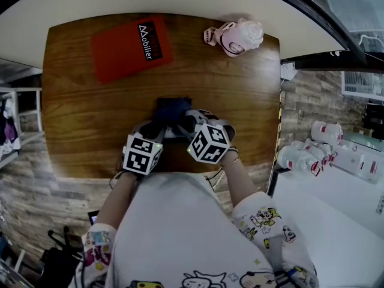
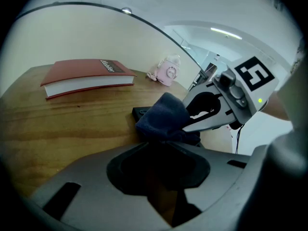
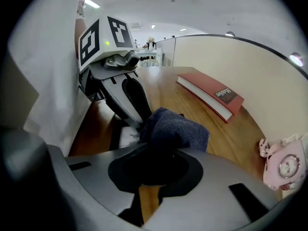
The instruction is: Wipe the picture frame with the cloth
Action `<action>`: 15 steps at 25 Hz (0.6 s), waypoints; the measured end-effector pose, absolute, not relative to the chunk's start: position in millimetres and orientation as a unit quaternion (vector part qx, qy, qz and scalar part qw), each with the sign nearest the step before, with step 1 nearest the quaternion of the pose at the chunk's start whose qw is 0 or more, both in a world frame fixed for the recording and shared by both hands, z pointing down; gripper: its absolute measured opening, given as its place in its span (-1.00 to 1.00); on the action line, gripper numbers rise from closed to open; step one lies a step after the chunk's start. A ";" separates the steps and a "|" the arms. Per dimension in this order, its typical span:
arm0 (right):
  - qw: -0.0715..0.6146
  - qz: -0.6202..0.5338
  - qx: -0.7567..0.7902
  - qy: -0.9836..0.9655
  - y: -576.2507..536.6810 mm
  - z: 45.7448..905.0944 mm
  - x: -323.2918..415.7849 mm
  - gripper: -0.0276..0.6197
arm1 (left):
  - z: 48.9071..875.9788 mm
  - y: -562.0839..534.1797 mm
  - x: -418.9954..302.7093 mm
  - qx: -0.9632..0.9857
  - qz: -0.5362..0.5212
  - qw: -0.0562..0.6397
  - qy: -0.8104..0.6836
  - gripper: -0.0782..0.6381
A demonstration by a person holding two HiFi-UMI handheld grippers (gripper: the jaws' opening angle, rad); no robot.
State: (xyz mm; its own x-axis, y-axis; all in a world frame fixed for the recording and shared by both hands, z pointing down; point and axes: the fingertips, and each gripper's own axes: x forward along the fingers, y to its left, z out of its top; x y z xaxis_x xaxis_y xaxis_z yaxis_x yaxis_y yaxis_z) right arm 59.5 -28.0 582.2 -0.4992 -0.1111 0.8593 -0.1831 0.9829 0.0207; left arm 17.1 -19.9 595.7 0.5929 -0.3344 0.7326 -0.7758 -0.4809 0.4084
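Note:
A dark blue cloth (image 1: 173,110) lies bunched on the picture frame (image 1: 174,134) near the table's front edge. My right gripper (image 1: 189,122) is shut on the cloth (image 3: 175,126), which bulges out just past its jaws. In the right gripper view the black frame with its white inside (image 3: 124,137) lies flat on the wood. My left gripper (image 3: 132,121) comes down on its near edge and grips it. From the left gripper view I see the cloth (image 2: 166,117) over a black frame corner (image 2: 140,112), with the right gripper (image 2: 192,124) beside it. The left gripper's own jaws are hidden under its housing.
A red book (image 1: 132,47) lies at the back left of the wooden table (image 1: 78,131). A small pink alarm clock (image 1: 237,36) stands at the back right. Right of the table, bottles sit on a white surface (image 1: 324,155).

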 end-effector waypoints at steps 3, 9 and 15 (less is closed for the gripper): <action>0.493 0.047 0.103 -0.863 -28.1 578.5 67.2 -0.79 | 595.6 -19.8 17.4 0.809 0.294 0.377 -0.342 -0.49; 0.475 0.077 0.154 -0.863 -28.2 571.8 86.5 -0.79 | 599.4 -19.7 17.0 0.810 0.292 0.376 -0.343 -0.49; 0.478 0.108 0.191 -0.851 -28.6 574.8 110.7 -0.79 | 595.7 -20.0 16.6 0.809 0.294 0.376 -0.343 -0.49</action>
State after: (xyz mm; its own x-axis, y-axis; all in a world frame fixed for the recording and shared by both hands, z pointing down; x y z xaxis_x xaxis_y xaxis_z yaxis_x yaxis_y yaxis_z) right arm 110.7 -28.6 574.8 -0.4701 -0.2220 0.8542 -0.4288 0.9034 -0.0012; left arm 16.6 -20.0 595.7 0.5919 -0.3339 0.7336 -0.7760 -0.4822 0.4066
